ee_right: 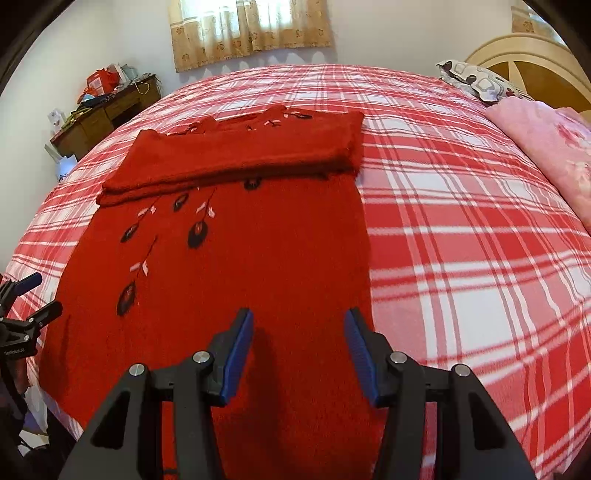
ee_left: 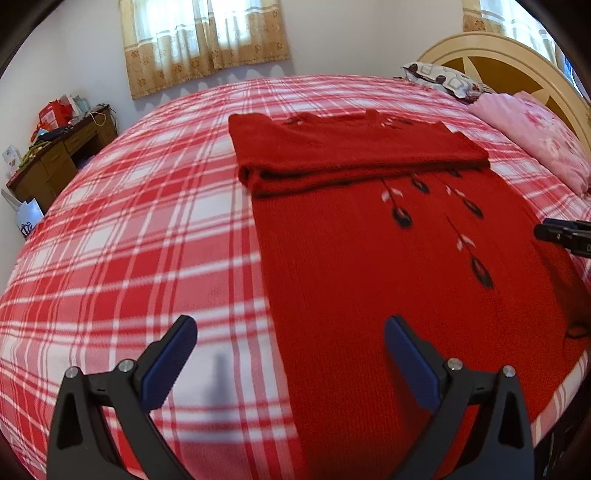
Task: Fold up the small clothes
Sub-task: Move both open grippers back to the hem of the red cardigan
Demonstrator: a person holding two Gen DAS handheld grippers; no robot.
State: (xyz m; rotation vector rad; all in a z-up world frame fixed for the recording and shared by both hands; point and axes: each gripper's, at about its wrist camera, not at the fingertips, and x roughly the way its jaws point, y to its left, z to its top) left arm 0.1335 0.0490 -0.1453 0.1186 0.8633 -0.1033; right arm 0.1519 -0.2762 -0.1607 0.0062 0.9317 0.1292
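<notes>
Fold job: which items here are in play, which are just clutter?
In play: red sweater, sleeves folded across its chest; left tongs and right tongs, both open.
Clutter: patterned pillow, pink quilt, cluttered desk, curtains.

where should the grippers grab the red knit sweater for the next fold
Take the red knit sweater at its two near hem corners, coming low from the near bed edge. Its sleeves already lie folded across the chest, and the open left gripper and right gripper each hover above one side.
</notes>
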